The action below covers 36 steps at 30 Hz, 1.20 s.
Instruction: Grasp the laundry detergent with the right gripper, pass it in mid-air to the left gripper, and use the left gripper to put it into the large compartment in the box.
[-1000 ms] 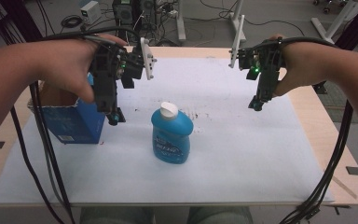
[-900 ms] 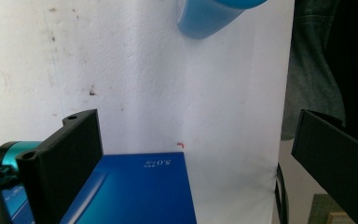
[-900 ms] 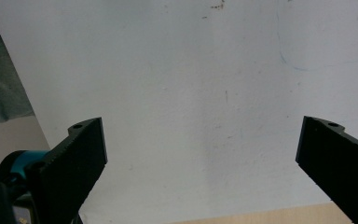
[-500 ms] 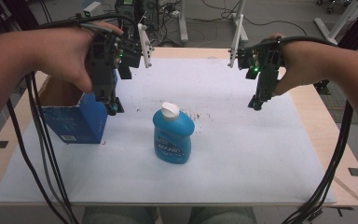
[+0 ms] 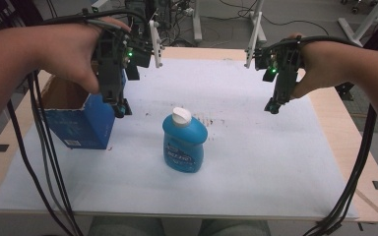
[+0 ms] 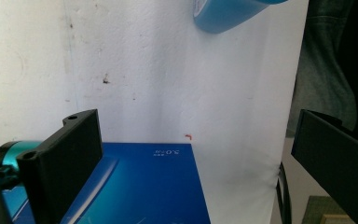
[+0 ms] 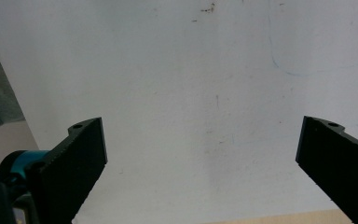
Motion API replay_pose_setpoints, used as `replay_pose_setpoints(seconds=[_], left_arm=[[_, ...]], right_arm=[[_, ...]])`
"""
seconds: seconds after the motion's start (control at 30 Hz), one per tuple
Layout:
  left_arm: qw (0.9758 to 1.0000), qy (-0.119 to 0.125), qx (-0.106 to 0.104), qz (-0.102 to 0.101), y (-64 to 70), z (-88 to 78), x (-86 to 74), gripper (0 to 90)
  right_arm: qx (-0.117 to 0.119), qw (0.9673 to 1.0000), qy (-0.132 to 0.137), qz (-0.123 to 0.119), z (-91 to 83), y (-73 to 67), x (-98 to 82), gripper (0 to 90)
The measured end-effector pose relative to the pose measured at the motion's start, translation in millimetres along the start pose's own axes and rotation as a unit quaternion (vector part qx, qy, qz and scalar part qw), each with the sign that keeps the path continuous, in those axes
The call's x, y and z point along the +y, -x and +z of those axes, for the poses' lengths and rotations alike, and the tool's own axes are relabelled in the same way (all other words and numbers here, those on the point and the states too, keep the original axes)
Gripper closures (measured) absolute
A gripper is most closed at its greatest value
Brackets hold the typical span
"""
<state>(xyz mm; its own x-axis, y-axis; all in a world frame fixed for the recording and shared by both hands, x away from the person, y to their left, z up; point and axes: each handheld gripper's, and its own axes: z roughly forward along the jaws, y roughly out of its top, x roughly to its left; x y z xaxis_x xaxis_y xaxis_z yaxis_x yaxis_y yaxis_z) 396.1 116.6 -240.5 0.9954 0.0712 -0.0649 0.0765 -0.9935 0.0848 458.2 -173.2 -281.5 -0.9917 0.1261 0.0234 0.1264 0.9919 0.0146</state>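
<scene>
The left claw point(image 5: 120, 109) is hovering wide open and holding nothing, seemingly just above the near corner of the blue box point(image 5: 86, 123). The bottle point(image 5: 184, 142) is standing near it on the counter point(image 5: 275, 162). The right claw point(image 5: 271, 106) is hanging wide open and empty, well apart.

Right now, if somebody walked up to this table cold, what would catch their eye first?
Probably the blue bottle with its white cap, standing alone mid-sheet on the white table cover. Next, the open blue box at the left edge, with the left gripper hanging jaws-open just over its near corner. The right gripper hovers open above bare sheet on the far right.
</scene>
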Motion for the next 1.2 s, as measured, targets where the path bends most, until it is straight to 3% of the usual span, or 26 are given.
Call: replay_pose_setpoints(seconds=[0.37,0.7,1.03,1.2], left_arm=[[0.9999,-0.008,-0.005,0.005,0.9,1.8,0.4,1.8],[0.9998,-0.013,-0.004,0.011,4.9,2.6,0.5,1.8],[0.9998,-0.017,-0.002,0.008,8.8,-0.4,-7.3,1.8],[0.9999,-0.013,-0.002,0.010,9.6,0.3,-8.5,1.8]], right_arm=[[-0.009,0.9999,0.004,0.010,-4.8,-5.1,-7.2,0.8],[-0.007,0.9985,0.052,0.012,-6.0,-30.8,-16.7,0.9],[0.022,0.9889,0.147,0.007,3.0,-54.7,-20.3,0.8],[0.033,0.9852,0.168,0.008,12.7,-63.7,-19.4,0.9]])
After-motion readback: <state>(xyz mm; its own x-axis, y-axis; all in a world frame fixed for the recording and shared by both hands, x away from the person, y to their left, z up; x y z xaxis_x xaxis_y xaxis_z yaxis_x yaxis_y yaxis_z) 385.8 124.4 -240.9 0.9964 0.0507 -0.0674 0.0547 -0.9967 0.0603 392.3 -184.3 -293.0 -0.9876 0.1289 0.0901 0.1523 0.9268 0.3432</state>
